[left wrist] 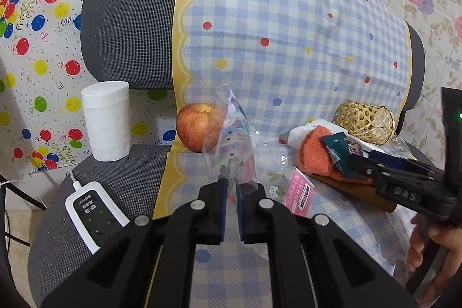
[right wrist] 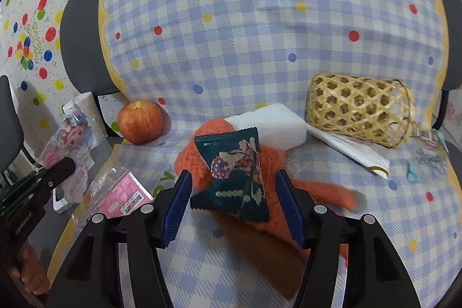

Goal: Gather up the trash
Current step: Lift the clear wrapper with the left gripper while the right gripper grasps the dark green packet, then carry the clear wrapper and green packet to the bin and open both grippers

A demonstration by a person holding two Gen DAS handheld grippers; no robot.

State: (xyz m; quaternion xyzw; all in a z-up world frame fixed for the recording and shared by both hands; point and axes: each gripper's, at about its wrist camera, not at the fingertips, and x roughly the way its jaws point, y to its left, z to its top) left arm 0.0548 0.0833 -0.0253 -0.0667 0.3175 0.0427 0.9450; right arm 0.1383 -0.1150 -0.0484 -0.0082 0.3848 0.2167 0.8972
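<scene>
My left gripper (left wrist: 231,189) is shut on a clear plastic wrapper with cartoon print (left wrist: 234,140) and holds it upright above the chair seat; the wrapper also shows in the right wrist view (right wrist: 70,140). My right gripper (right wrist: 232,192) is open, its fingers either side of a dark teal snack packet (right wrist: 234,178) that lies on an orange knitted cloth (right wrist: 271,163). The packet also shows in the left wrist view (left wrist: 342,152). A pink-labelled clear packet (right wrist: 121,195) lies on the seat between the grippers.
An apple (left wrist: 199,130), a white paper roll (left wrist: 105,121) and a white remote (left wrist: 92,211) are at the left. A woven bamboo basket (right wrist: 358,113), a white block (right wrist: 271,121), a folded white paper (right wrist: 355,153) and small clips (right wrist: 430,158) sit at the right on the checked cloth (right wrist: 260,33).
</scene>
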